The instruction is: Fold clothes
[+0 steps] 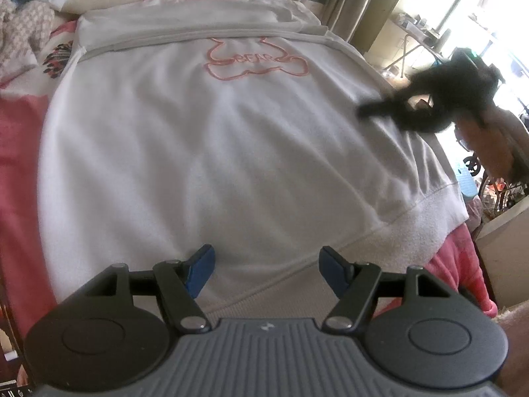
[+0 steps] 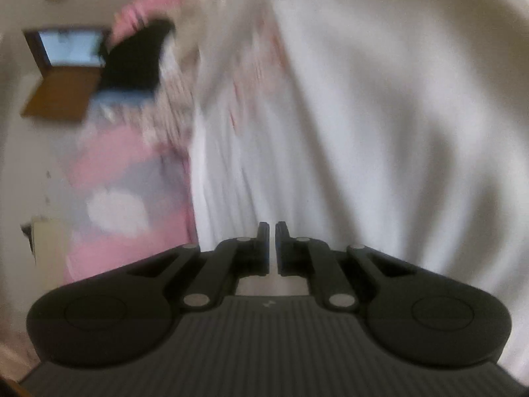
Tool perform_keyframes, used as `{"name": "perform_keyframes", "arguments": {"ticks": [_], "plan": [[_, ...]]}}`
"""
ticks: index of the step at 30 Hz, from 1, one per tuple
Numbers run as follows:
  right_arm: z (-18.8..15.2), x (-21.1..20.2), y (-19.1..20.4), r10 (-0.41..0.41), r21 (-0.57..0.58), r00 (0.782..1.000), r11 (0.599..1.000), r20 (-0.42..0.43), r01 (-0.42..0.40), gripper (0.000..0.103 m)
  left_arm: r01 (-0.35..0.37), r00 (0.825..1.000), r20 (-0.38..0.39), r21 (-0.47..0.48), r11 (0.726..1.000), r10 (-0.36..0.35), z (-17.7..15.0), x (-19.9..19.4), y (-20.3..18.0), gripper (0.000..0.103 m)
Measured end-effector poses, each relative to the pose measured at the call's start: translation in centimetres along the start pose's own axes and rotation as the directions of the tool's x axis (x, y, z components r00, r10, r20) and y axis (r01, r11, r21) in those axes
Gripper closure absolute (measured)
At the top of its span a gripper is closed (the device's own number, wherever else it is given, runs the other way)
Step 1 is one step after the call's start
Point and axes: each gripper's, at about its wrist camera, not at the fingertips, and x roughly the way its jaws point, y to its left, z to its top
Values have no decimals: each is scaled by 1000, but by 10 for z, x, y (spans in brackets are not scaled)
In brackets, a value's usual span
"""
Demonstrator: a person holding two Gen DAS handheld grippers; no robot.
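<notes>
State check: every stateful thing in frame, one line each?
White sweatshirt with pink bear outline: spread flat on the bed, print up, ribbed hem nearest the left camera, lightly wrinkled.
Left hand-held gripper: open, blue pads apart over the hem, nothing between them.
Right hand-held gripper: shut, nothing visibly held; view blurred.
Pink bedspread: under the sweatshirt.

One word on the white sweatshirt

"BEAR" stood in pink letters inside a pink outline figure on the white sweatshirt [image 1: 215,139], seen upside down; nothing else was legible.
</notes>
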Motion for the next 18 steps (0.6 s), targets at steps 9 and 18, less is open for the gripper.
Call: {"name": "perform_keyframes", "arguments": {"ticks": [9, 18], "plan": [[-17, -9, -50, 6, 112, 1000, 994, -19, -3, 103, 9, 1000, -2, -17, 1000, -9, 1, 0, 4, 32], [-45, -31, -38, 39, 136, 997, 990, 68, -48, 99, 2, 1000, -3, -19, 1000, -2, 2, 0, 2, 32]]}}
